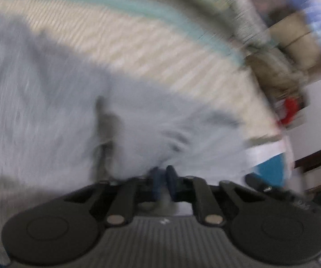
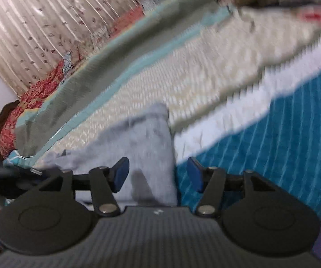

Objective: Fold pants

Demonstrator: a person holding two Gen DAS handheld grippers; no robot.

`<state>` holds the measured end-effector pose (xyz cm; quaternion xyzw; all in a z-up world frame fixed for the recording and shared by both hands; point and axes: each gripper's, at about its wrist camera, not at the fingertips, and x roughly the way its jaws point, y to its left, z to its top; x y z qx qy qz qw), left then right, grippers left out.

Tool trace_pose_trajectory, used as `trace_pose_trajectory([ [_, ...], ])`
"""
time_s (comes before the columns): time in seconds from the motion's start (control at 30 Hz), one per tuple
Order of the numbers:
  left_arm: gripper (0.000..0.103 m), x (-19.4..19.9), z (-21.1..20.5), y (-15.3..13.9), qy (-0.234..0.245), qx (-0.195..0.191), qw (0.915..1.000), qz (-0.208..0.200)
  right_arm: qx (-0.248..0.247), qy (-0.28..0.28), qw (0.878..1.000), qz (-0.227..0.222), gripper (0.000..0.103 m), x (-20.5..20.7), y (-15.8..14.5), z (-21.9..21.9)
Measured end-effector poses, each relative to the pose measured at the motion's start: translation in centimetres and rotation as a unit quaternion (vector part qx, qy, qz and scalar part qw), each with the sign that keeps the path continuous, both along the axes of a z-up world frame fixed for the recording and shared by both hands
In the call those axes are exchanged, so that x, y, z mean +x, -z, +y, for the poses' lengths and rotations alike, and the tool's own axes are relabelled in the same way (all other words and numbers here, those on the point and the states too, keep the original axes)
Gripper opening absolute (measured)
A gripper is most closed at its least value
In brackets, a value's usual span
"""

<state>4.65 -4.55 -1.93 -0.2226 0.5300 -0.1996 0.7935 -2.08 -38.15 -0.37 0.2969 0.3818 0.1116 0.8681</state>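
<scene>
The light grey pants (image 1: 48,102) lie spread on a cream woven bedspread (image 1: 138,51). In the left wrist view my left gripper (image 1: 163,174) is shut on the grey fabric, which bunches at its blue pads. The view is blurred by motion. In the right wrist view my right gripper (image 2: 158,174) is open, its blue pads wide apart, over one end of the pants (image 2: 142,138) that lies between and beyond the fingers. Nothing is held in it.
The bedspread (image 2: 182,84) has a teal and grey border (image 2: 106,71) and a white edge. A blue ribbed cover (image 2: 283,134) lies to the right. Red patterned cloth (image 2: 37,89) and a pale curtain (image 2: 37,22) are behind. Clutter (image 1: 290,51) lies past the bed's far corner.
</scene>
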Motion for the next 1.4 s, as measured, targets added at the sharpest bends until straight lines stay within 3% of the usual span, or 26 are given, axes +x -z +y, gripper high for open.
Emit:
trace_pose_trajectory([
  [0.03, 0.005, -0.2, 0.5, -0.3, -0.009, -0.013, 0.9999, 0.0, 0.005, -0.007, 1.0, 0.009, 0.025, 0.0, -0.3, 0.5],
  [0.07, 0.005, -0.4, 0.7, -1.1, -0.015, -0.019, 0.9997, 0.0, -0.003, -0.009, 1.0, 0.015, 0.016, -0.1, -0.7, 1.1],
  [0.13, 0.012, -1.0, 1.1, -4.0, -0.017, -0.022, 0.9992, -0.03, -0.046, -0.012, 0.999, -0.005, 0.015, -0.6, -2.6, 2.7],
  [0.2, 0.038, -2.0, 1.4, -7.5, -0.015, -0.025, 0.9965, -0.078, -0.069, -0.039, 0.996, -0.052, 0.015, -1.4, -5.2, 4.7],
  [0.23, 0.065, -2.5, 1.3, -9.4, -0.012, -0.022, 0.9945, -0.102, -0.084, -0.055, 0.992, -0.073, 0.015, -1.7, -6.3, 5.9],
  [0.27, 0.081, -2.9, 1.0, -10.7, -0.007, -0.014, 0.9926, -0.12, -0.103, -0.072, 0.988, -0.092, 0.015, -1.9, -7.2, 7.3],
  [0.37, 0.086, -3.4, -1.5, -13.2, 0.039, 0.009, 0.9867, -0.157, -0.168, -0.123, 0.967, -0.144, 0.015, -2.9, -9.0, 12.0],
  [0.43, 0.083, -3.0, -3.3, -13.0, 0.066, 0.043, 0.9845, -0.157, -0.205, -0.16, 0.951, -0.168, 0.015, -3.5, -9.5, 15.1],
  [0.5, 0.066, -2.4, -4.1, -12.2, 0.085, 0.063, 0.9837, -0.145, -0.225, -0.188, 0.938, -0.186, 0.015, -4.2, -9.7, 17.3],
  [0.57, 0.008, -1.6, -4.1, -11.0, 0.09, 0.057, 0.9871, -0.12, -0.233, -0.202, 0.93, -0.2, 0.016, -5.1, -9.9, 18.4],
  [0.67, 0.008, -1.3, -1.2, -10.4, 0.056, 0.014, 0.9928, -0.105, -0.259, -0.203, 0.919, -0.218, 0.022, -6.4, -10.1, 19.0],
  [0.73, 0.008, -1.4, 1.3, -10.7, 0.027, -0.011, 0.9941, -0.105, -0.245, -0.192, 0.923, -0.227, 0.045, -6.8, -10.0, 18.2],
  [0.77, 0.008, -1.3, 2.2, -10.9, 0.017, -0.018, 0.994, -0.107, -0.247, -0.179, 0.925, -0.228, 0.071, -6.9, -9.9, 17.9],
  [0.8, 0.008, -1.5, 3.4, -11.2, 0.007, -0.027, 0.9936, -0.11, -0.251, -0.168, 0.925, -0.23, 0.084, -7.1, -9.5, 17.7],
  [0.87, 0.008, -1.8, 5.5, -11.6, -0.005, -0.042, 0.9925, -0.114, -0.261, -0.179, 0.923, -0.22, 0.085, -6.9, -8.1, 17.9],
  [0.97, 0.008, -2.2, 8.1, -12.2, -0.017, -0.054, 0.9907, -0.124, -0.282, -0.188, 0.926, -0.165, 0.085, -5.4, -5.7, 19.4],
  [1.03, 0.008, -2.5, 9.8, -12.7, -0.025, -0.057, 0.9894, -0.131, -0.277, -0.184, 0.933, -0.14, 0.083, -4.7, -4.7, 20.0],
  [1.07, 0.008, -2.7, 10.8, -12.9, -0.03, -0.057, 0.9889, -0.134, -0.276, -0.177, 0.936, -0.129, 0.075, -4.1, -4.5, 20.4],
  [1.1, 0.008, -2.9, 11.7, -13.1, -0.034, -0.057, 0.9886, -0.135, -0.272, -0.174, 0.939, -0.121, 0.056, -3.6, -4.5, 20.8],
  [1.13, 0.008, -3.1, 12.9, -13.3, -0.04, -0.056, 0.9881, -0.138, -0.262, -0.179, 0.941, -0.116, 0.048, -3.2, -4.7, 21.2],
  [1.2, 0.008, -3.4, 14.8, -13.7, -0.05, -0.048, 0.9867, -0.147, -0.24, -0.198, 0.942, -0.125, 0.016, -2.7, -5.6, 22.2],
  [1.4, 0.008, -4.5, 23.1, -15.5, -0.107, -0.025, 0.9782, -0.176, -0.249, -0.223, 0.923, -0.191, 0.013, -2.9, -8.4, 27.9],
])
